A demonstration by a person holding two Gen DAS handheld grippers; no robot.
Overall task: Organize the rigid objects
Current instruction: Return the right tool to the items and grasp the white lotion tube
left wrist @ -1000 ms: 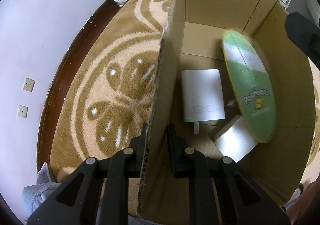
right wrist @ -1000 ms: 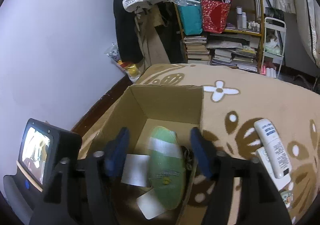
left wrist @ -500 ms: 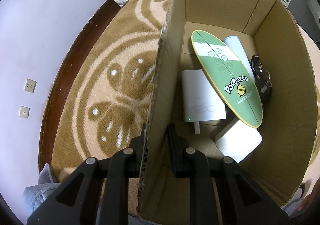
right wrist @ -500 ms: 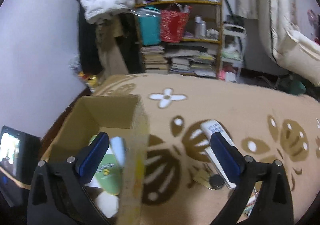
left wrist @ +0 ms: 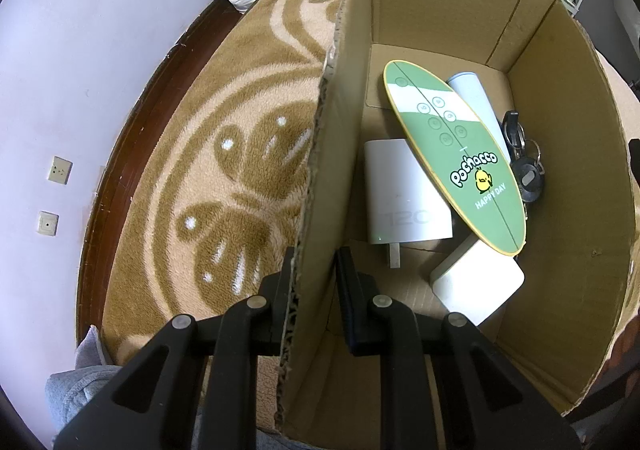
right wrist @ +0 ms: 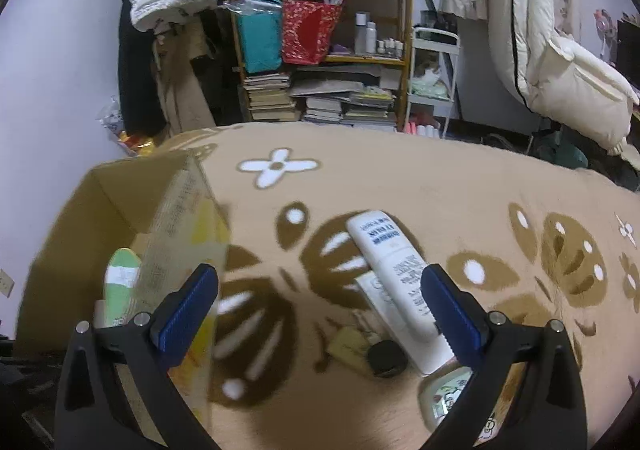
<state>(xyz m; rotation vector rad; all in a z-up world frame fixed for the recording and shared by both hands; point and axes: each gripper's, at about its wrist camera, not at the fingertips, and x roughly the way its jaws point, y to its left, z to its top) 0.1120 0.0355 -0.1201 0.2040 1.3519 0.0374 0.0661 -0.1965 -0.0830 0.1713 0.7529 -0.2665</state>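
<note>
My left gripper (left wrist: pixel 314 270) is shut on the near left wall of the cardboard box (left wrist: pixel 568 130). Inside lie a green oval board (left wrist: pixel 452 154), a white charger block (left wrist: pixel 404 194), a white flat case (left wrist: pixel 478 284), a pale tube (left wrist: pixel 472 94) and a bunch of keys (left wrist: pixel 524 162). My right gripper (right wrist: pixel 318 302) is open above the rug, right of the box (right wrist: pixel 120 202). A white tube (right wrist: pixel 396 266) lies between its fingers on the rug, with a small black round object (right wrist: pixel 386 358) and a tan item (right wrist: pixel 348 342) nearby.
A patterned beige rug (right wrist: pixel 400 186) covers the floor. A cluttered shelf (right wrist: pixel 320 50) with books and bags stands at the back, bedding (right wrist: pixel 560 62) to the right. A printed round item (right wrist: pixel 452 390) lies near the right finger. A wall (left wrist: pixel 80 50) with sockets is left.
My right gripper let the green board drop into the box, then swung right over the rug toward the white tube. The board now lies flat in the box. The left gripper stayed put.
</note>
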